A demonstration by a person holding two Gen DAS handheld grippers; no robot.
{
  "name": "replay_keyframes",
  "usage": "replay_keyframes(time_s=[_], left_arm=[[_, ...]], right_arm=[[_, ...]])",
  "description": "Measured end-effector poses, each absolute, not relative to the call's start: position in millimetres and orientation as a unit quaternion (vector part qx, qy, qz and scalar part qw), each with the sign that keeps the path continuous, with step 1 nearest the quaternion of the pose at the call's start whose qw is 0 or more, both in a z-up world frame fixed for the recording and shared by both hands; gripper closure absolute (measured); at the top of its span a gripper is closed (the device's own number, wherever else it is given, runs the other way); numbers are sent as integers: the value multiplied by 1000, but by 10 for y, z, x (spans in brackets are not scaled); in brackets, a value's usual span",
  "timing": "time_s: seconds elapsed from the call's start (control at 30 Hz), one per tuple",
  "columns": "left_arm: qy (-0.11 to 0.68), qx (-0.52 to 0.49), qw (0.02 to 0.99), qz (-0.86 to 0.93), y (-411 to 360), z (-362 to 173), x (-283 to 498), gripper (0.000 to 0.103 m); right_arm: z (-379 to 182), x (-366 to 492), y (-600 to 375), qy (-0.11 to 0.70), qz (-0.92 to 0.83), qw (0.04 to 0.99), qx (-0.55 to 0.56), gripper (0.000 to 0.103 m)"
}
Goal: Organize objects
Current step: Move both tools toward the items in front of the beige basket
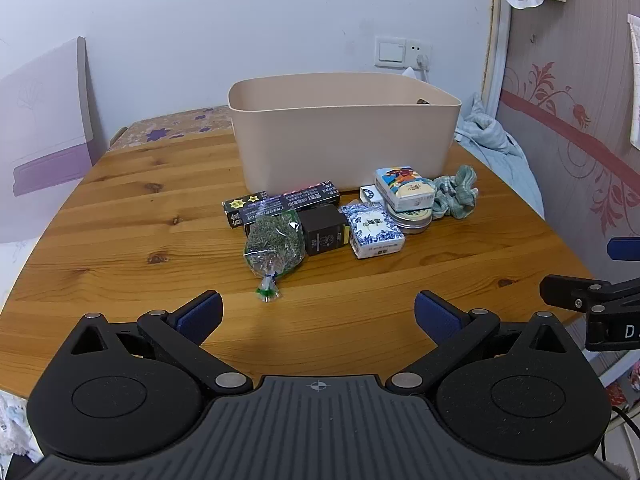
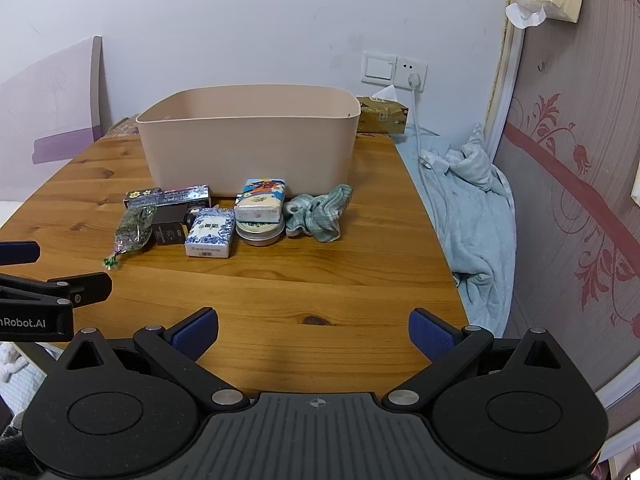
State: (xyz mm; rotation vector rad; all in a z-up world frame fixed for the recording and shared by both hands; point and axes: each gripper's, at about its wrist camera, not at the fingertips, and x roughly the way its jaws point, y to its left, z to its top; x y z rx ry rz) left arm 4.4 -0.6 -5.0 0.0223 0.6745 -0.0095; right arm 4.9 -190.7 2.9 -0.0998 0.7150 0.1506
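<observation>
Both grippers hang over the near edge of the wooden table [image 1: 120,200] with their blue pads spread as wide as they go and nothing between them: the left gripper [image 1: 318,314] fills the bottom of its own view, the right gripper [image 2: 314,330] the bottom of its own. The things to be put in order lie in a tight cluster at mid-frame, just in front of the beige bin [image 1: 344,136] — a long dark box [image 1: 280,202] lying crosswise against the bin's foot, a clear bag of green leaves [image 1: 272,242], a small dark box [image 1: 324,230], a blue-and-white packet [image 1: 376,230], a round tin [image 1: 412,220] with a colourful packet [image 1: 404,188] resting on it, and a crumpled green cloth [image 1: 456,196] at the right end. In the left wrist view the leaf bag sits almost straight ahead of the open fingers, its knotted tail pointing toward the camera, so its long axis runs roughly along the line of approach. In the right wrist view the whole cluster lies left of centre, the cloth [image 2: 320,212] coming closest to the middle. So, as I judge it, the left hand suits the bag and boxes — the right the cloth and tin.
</observation>
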Motion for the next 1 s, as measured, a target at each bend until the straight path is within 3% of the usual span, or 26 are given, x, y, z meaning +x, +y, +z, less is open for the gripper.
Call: replay_keyframes(time_s=[1.0], left_arm=[[341,6,940,-3,51,-123,126,0]], right_arm=[[-9,128,-1871,361,74,928,-57,0]])
